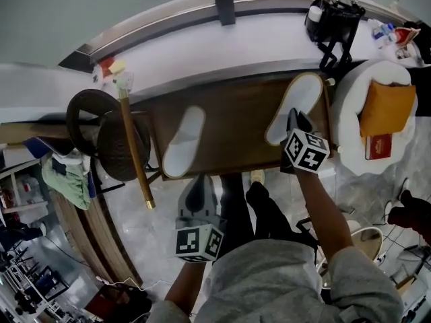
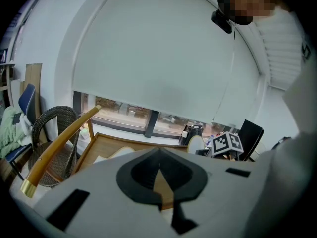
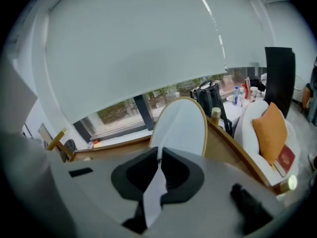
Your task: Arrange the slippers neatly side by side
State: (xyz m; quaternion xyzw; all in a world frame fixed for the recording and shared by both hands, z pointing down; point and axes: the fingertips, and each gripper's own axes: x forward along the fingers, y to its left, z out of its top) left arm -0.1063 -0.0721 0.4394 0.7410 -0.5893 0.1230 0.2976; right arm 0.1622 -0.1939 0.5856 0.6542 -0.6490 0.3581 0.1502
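Two white slippers lie apart on the brown wooden table (image 1: 236,113). The left slipper (image 1: 184,142) points away near the table's left end. The right slipper (image 1: 296,106) lies at the right end, tilted. My right gripper (image 1: 294,123) is shut on that slipper's near edge; in the right gripper view white slipper material (image 3: 181,125) is pinched between the jaws of the right gripper (image 3: 159,152). My left gripper (image 1: 200,190) hangs just off the table's front edge, below the left slipper's heel. Its tips meet with nothing between them in the left gripper view (image 2: 160,151), where the left slipper (image 2: 121,152) shows beyond.
A wicker chair (image 1: 101,136) and a long wooden rail (image 1: 135,153) stand against the table's left end. To the right of the table is a white armchair (image 1: 350,113) with an orange cushion (image 1: 387,106). A black bag (image 1: 333,19) stands on the white sill behind.
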